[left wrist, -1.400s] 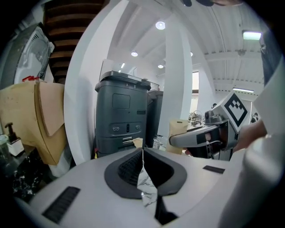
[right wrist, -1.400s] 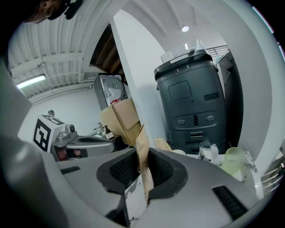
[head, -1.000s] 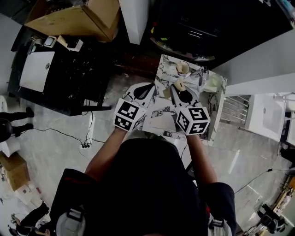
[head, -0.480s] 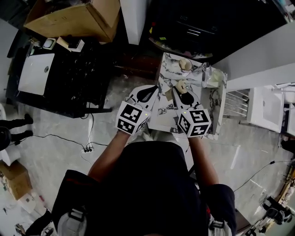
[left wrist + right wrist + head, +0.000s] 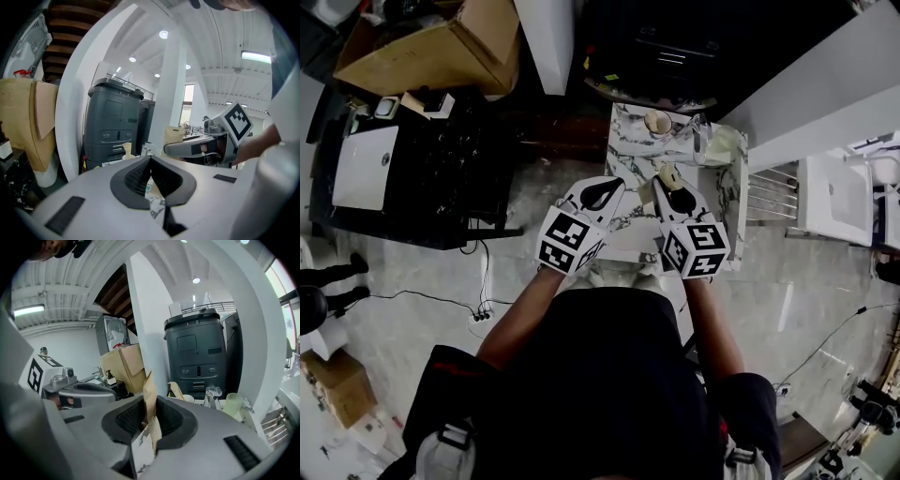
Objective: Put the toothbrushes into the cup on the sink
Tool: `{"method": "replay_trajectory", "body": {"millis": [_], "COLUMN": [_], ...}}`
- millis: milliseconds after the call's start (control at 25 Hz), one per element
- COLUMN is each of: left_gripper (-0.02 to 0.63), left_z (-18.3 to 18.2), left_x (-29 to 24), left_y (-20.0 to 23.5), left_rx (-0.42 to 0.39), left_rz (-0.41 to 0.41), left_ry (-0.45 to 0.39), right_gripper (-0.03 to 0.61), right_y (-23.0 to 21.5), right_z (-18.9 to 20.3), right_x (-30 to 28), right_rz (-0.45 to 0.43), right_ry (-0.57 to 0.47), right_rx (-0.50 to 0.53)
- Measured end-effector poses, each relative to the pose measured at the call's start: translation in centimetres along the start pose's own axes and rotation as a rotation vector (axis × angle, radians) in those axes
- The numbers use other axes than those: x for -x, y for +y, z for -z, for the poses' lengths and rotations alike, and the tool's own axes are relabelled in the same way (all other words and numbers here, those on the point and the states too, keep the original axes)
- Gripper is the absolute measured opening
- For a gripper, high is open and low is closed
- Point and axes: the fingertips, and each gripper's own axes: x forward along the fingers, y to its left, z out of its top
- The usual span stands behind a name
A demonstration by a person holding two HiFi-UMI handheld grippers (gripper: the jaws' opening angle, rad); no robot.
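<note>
A white cup (image 5: 657, 122) stands at the far end of the marble sink counter (image 5: 628, 141), with one tan paper-wrapped toothbrush (image 5: 176, 391) leaning in it. My right gripper (image 5: 675, 192) hovers over the counter's middle, short of the cup (image 5: 191, 399), shut on a second paper-wrapped toothbrush (image 5: 150, 404) that sticks up between its jaws. My left gripper (image 5: 602, 192) hangs beside it on the left, jaws shut with nothing between them (image 5: 150, 161). The left gripper view shows the cup (image 5: 125, 151) ahead and the right gripper (image 5: 206, 145) alongside.
A pale green tumbler (image 5: 722, 145) and a faucet (image 5: 212, 394) stand right of the cup. A grey machine (image 5: 199, 357) and a white pillar (image 5: 546, 37) rise behind the counter. A cardboard box (image 5: 431, 47) and a cluttered black table (image 5: 422, 159) lie left; a towel rail (image 5: 769, 192) right.
The counter and cup have slid up and left in the head view. Both grippers stay side by side, and the gap between the right gripper and the cup has grown a little.
</note>
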Motion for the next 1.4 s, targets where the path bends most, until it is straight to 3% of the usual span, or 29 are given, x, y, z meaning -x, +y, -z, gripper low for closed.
{"method": "replay_trajectory", "body": {"millis": [1400], "left_gripper": [0.014], "left_z": [-3.3], "left_x": [-16.0], "left_y": [-10.6], "left_rx": [0.008], "left_rz": [-0.026], "left_ry": [0.045], "right_gripper": [0.087], "right_y": [-19.0], "right_z": [-0.8], "right_x": [6.1], "right_rz": [-0.027], "right_ry": [0.002], "right_rx": [-0.042]}}
